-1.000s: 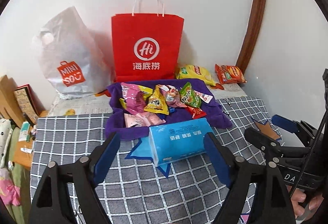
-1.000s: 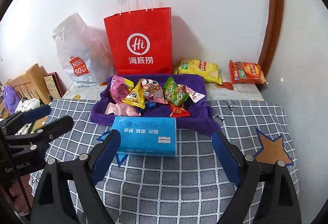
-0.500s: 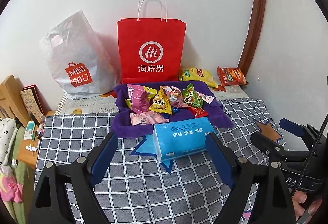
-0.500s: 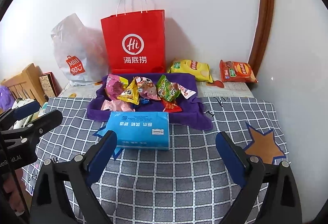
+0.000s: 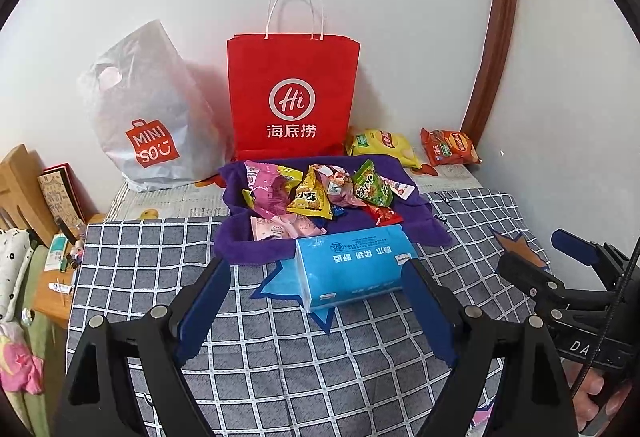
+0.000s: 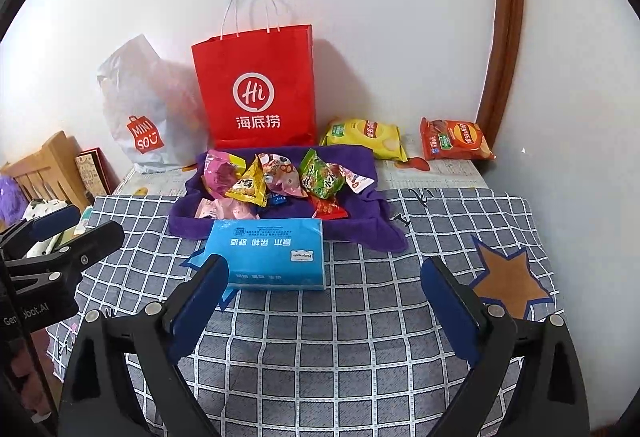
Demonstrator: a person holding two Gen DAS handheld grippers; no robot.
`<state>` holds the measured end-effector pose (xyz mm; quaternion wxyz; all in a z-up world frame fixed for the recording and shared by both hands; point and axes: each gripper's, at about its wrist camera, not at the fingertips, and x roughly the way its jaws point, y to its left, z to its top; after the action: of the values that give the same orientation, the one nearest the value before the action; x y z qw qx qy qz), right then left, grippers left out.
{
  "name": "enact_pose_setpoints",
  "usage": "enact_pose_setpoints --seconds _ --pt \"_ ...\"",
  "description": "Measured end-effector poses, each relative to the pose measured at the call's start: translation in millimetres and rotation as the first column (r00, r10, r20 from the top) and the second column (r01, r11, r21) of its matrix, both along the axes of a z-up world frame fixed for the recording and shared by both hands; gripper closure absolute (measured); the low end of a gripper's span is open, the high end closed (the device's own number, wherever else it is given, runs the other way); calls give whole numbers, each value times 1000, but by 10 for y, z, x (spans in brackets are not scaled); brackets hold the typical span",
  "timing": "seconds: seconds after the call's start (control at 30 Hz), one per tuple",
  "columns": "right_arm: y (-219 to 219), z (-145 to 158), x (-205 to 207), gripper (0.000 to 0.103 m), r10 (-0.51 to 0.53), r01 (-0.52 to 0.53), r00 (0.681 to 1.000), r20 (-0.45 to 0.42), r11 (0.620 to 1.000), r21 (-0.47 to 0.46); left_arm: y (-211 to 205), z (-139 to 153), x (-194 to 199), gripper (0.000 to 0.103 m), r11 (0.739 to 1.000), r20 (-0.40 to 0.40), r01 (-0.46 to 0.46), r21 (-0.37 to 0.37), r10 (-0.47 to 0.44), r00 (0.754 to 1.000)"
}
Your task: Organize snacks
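Observation:
Several small snack packets point(image 5: 316, 193) point(image 6: 276, 181) lie heaped on a purple cloth point(image 5: 428, 233) point(image 6: 376, 233) on the checked tablecloth. In front of the cloth lies a blue tissue pack point(image 5: 352, 269) point(image 6: 268, 257). A yellow chips bag point(image 5: 380, 145) point(image 6: 364, 137) and an orange-red chips bag point(image 5: 448, 149) point(image 6: 456, 139) rest by the wall at the back right. My left gripper point(image 5: 314, 265) is open, its jaws hanging apart just short of the tissue pack. My right gripper point(image 6: 324, 261) is open and empty, to the right of the pack.
A red paper bag point(image 5: 292, 97) point(image 6: 256, 89) and a grey plastic shopping bag point(image 5: 148, 117) point(image 6: 140, 113) stand against the wall behind the cloth. Wooden furniture point(image 5: 20, 189) and small clutter line the table's left edge. A brown star patch point(image 6: 512, 277) marks the cloth at right.
Both views have drawn back slightly from the tissue pack and snacks. The right gripper's jaws stand a little wider than before.

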<state>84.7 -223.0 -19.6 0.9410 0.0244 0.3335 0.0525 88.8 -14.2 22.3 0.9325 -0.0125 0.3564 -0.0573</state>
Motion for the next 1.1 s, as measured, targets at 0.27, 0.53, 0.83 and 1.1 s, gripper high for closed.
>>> enact_pose_setpoints --seconds 0.27,0.53,0.83,1.1 --pt "-4 8 -24 7 8 -8 1000 6 1000 0 3 -8 1 17 1000 -7 5 -4 -5 1000" --pt "-1 12 -32 7 9 -9 1000 7 1000 2 3 -8 0 17 1000 -6 5 -3 -5 1000" --pt "-12 22 -32 7 9 -10 1000 7 1000 10 7 -7 4 17 1000 -5 5 -4 -5 1000" --pt "-12 22 -29 7 10 -10 1000 8 1000 7 8 -18 -3 16 1000 -7 5 -2 -5 1000"
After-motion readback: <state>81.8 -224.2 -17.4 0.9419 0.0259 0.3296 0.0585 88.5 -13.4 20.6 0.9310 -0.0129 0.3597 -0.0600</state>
